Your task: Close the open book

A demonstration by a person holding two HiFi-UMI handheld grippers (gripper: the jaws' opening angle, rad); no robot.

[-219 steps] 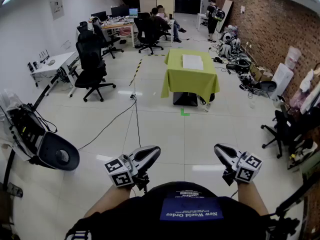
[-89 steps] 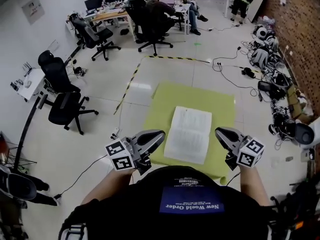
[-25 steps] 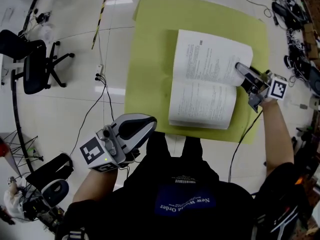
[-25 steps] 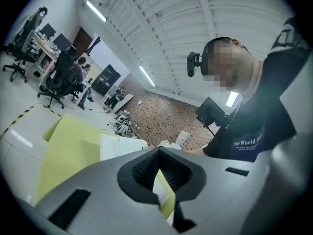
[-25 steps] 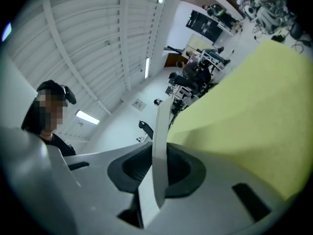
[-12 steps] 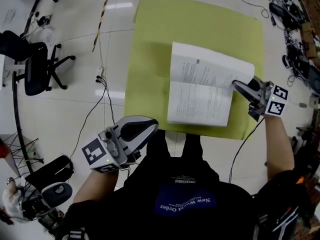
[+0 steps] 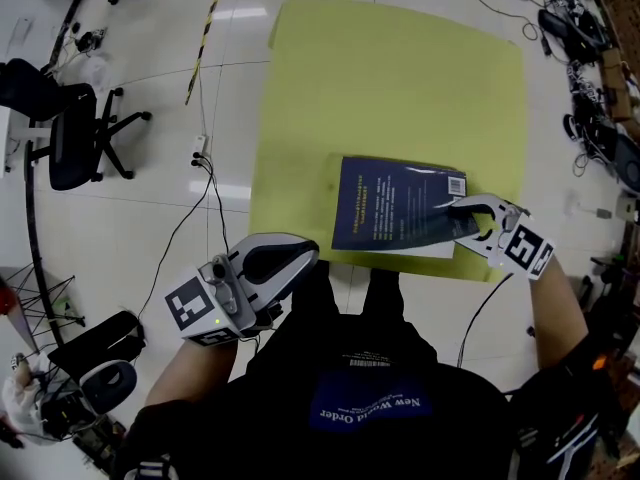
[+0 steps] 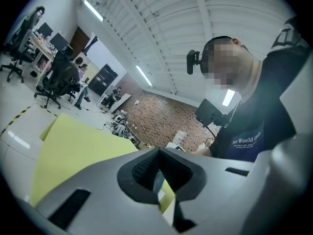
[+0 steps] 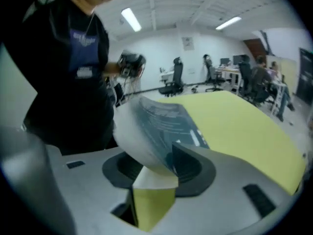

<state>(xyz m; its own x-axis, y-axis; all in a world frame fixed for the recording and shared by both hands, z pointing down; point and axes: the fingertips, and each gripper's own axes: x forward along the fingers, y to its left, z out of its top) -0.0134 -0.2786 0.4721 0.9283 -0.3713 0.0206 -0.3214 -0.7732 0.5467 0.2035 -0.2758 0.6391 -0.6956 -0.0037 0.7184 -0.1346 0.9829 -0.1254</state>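
The book [image 7: 395, 216] lies shut on the yellow-green table [image 7: 400, 88], near its front edge, with the dark blue back cover up. My right gripper [image 7: 458, 218] is at the book's right edge, angled down. In the right gripper view the cover and a bent bundle of pages [image 9: 156, 121] still lie between the jaws of that gripper [image 9: 156, 173]. Those jaws have just been opening and stand loose around the book's edge. My left gripper [image 7: 305, 256] hangs off the table's front left corner, shut on nothing [image 8: 159, 180].
The person's dark shirt fills the bottom of the head view. A black office chair [image 7: 60, 128] and a floor cable [image 7: 190, 218] lie to the left. Cables and gear [image 7: 590, 28] crowd the floor on the right. Striped tape [image 7: 205, 18] runs at top left.
The book's right half has swung over to the left and the book has shut, cover up. My right gripper followed it leftward and down while rolling over. The left gripper stayed put.
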